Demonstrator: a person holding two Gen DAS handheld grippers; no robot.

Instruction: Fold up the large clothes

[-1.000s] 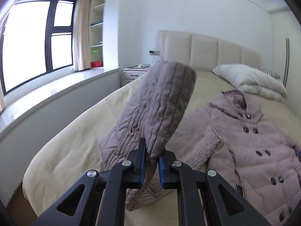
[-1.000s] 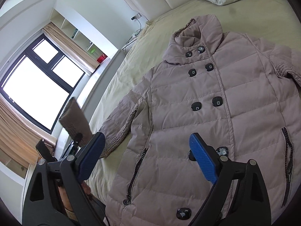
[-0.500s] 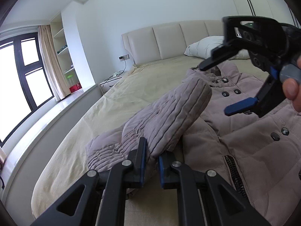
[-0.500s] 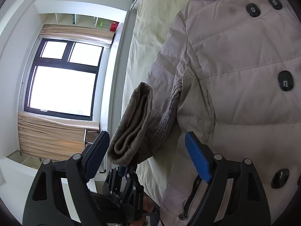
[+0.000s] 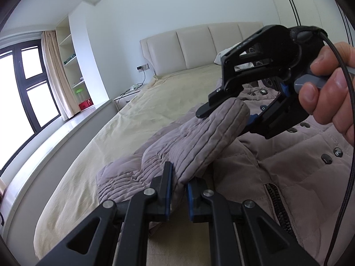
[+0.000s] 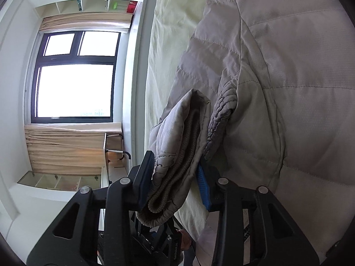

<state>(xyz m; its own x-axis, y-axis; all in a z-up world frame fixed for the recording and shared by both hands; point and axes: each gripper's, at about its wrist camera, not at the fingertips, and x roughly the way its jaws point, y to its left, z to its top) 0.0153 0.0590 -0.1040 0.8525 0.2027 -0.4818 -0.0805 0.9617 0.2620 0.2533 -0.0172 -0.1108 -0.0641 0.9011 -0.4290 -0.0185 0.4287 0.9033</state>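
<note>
A mauve quilted coat [image 5: 295,155] lies front up on the bed, buttons showing. My left gripper [image 5: 178,190] is shut on its sleeve [image 5: 199,137], holding it lifted and angled over the coat's edge. My right gripper [image 5: 224,116] sits around the sleeve's cuff end, one finger above and one below. In the right wrist view the cuff [image 6: 177,168], with its knitted inner lining, fills the gap between the right gripper's [image 6: 175,177] pads, which press on it. The coat body [image 6: 288,88] fills the right of that view.
The bed [image 5: 124,133] has a beige sheet and a padded headboard [image 5: 199,48]. A window ledge [image 5: 44,146] and window run along the left. A nightstand [image 5: 126,95] stands by the headboard. Shelves [image 5: 73,66] sit in the corner.
My right gripper moved from above the coat to the sleeve's cuff and closed around it. My left gripper lowered the raised sleeve toward the coat body.
</note>
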